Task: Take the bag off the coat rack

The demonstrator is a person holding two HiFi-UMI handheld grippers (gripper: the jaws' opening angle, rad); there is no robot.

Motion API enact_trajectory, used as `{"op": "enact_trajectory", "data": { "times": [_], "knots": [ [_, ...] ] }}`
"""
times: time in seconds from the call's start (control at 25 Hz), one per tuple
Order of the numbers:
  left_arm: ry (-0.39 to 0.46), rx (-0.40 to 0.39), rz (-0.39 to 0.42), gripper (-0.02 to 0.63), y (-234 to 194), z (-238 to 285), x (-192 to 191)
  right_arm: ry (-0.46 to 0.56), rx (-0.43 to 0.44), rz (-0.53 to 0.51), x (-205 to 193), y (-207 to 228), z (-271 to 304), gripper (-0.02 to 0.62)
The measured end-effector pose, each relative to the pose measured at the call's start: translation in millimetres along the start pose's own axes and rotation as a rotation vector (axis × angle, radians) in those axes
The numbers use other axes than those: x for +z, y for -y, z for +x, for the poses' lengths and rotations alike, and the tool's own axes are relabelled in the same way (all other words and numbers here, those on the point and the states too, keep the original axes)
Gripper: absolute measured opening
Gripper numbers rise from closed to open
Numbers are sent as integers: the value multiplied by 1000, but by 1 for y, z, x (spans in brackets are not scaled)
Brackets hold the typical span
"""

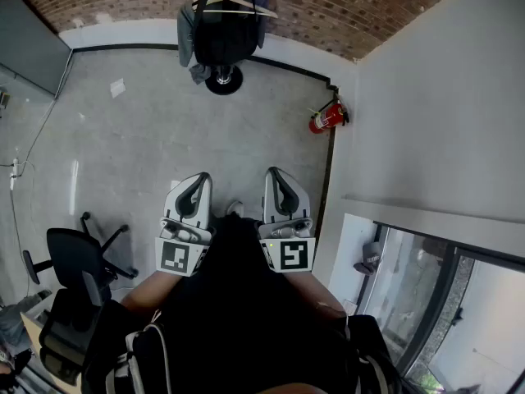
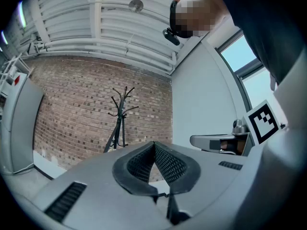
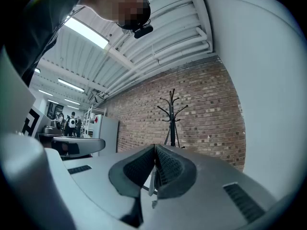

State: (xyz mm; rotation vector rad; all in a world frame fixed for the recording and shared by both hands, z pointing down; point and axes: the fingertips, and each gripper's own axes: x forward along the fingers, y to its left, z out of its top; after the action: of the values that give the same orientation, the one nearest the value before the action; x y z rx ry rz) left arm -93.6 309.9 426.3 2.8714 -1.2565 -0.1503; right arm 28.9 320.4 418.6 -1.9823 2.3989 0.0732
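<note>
Bag [image 1: 220,39]: dark, hanging on the coat rack [image 1: 223,79] by the far brick wall, under a pale hanger [image 1: 238,5]; well apart from you.
Left hand-held gripper [image 1: 198,180]: jaws pressed together, nothing between them, held close in front of you.
Right hand-held gripper [image 1: 276,176]: likewise closed and empty, near the left one.
Floor [image 1: 148,130]: lies between you and the rack.
Progress: nothing done yet, by the look of it.
Left for you: reach the rack, open a jaw pair, grip the bag, lift it off.
</note>
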Motion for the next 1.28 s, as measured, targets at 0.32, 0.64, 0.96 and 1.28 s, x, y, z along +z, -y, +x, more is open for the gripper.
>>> {"op": "enact_trajectory", "data": {
  "times": [0.32, 0.64, 0.96, 1.28],
  "knots": [
    [79, 34, -82, 18, -8, 6, 12, 4, -21, -67, 7, 6, -3, 20],
    [27, -4, -64, 18, 7, -5, -4, -13, 17, -18, 2, 1, -4, 20],
    [22, 53, -84, 18, 9, -11, -6, -55, 34, 8, -15, 3, -19, 21],
    [-18, 63, -100, 19, 11, -16, -15, -73, -8, 75, -27, 16, -31, 20]
  ]
}}
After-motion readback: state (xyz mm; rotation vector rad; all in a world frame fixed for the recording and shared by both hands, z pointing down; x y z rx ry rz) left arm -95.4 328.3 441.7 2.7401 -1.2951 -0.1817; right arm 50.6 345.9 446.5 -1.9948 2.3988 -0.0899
